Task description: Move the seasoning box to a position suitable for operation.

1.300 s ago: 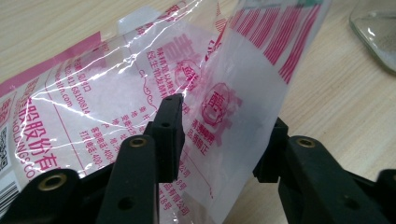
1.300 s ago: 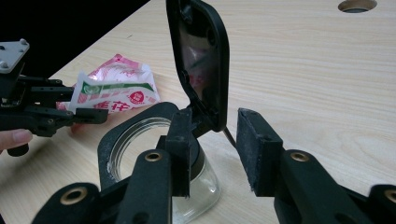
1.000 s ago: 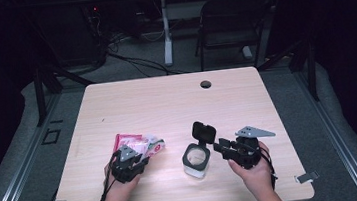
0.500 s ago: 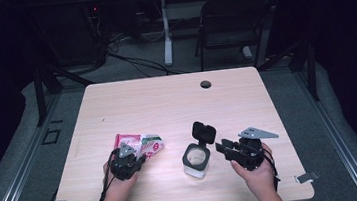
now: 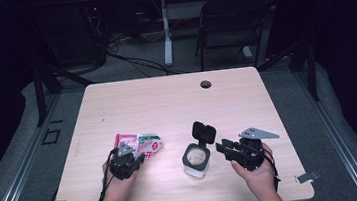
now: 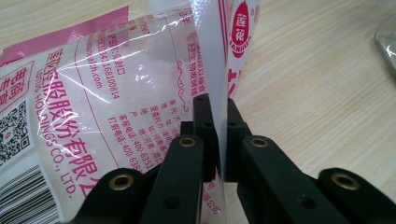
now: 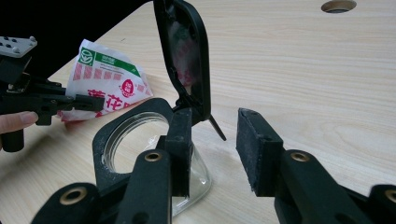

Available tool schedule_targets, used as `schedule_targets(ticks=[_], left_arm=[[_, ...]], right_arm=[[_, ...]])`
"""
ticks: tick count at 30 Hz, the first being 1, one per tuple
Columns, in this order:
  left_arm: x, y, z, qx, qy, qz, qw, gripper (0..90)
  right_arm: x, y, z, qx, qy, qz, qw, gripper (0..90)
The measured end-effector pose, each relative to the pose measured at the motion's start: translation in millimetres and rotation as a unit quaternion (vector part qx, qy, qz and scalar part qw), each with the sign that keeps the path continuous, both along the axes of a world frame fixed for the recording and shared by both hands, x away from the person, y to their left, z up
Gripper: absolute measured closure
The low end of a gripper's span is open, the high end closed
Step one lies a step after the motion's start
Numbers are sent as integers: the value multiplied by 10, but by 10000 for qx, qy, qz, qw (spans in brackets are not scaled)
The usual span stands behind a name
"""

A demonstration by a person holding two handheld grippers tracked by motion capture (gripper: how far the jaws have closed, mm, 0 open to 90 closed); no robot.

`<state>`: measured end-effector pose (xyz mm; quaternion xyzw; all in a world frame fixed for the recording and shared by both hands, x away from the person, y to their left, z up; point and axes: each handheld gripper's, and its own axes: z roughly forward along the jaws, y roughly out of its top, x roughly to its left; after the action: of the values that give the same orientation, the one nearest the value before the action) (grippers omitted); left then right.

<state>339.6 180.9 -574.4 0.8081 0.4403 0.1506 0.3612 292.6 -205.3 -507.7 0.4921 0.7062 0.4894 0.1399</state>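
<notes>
Pale wood tabletop (image 5: 166, 101) fills my high view, dark floor around it. My left gripper (image 6: 215, 135) has just been closing and now pinches the edge of the pink-and-white printed packet (image 6: 116, 84), at the table's front left. My right gripper (image 7: 215, 149) stands half open, its pads bare, just beside the glass jar (image 5: 195, 159) with the flipped-up black lid (image 7: 184, 56).
</notes>
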Motion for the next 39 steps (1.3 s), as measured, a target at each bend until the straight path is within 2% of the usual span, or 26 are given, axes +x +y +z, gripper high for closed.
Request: schedule_targets(ticks=[1,7,9,10,17,22,24,25,26,30,39], left_arm=[[4,9,4,-15,47,-61,10000,895],[4,12,8,-20,56,-66,10000,900],[2,5,7,2,6,-21,10000,900],[5,12,15,-15,65,-81,9999,900],[0,30,55,-47,17,-41,10000,900],[-11,66,97,-122,17,-56,9999,900],[-18,84,116,-146,-17,-36,9999,900],[-25,83,118,-158,-83,50,9998,900],[-25,103,134,-194,-24,-4,9998,900],[-36,143,169,-277,-47,69,9996,900],[-51,254,254,-429,-164,164,9988,900]], right_arm=[[2,0,-2,-18,13,0,10000,662],[4,11,-5,-49,20,25,10000,660],[4,11,-5,-47,19,24,10000,660],[3,9,-5,-48,19,24,10000,660],[2,9,-1,-2,5,8,10000,655],[8,13,0,-27,6,22,10000,655],[13,18,-1,-20,5,29,10000,655],[14,21,-1,-19,6,23,10000,655],[16,22,-1,-22,7,30,10000,654],[22,26,2,-27,5,52,10000,654],[38,30,2,-8,-12,52,10000,652]])
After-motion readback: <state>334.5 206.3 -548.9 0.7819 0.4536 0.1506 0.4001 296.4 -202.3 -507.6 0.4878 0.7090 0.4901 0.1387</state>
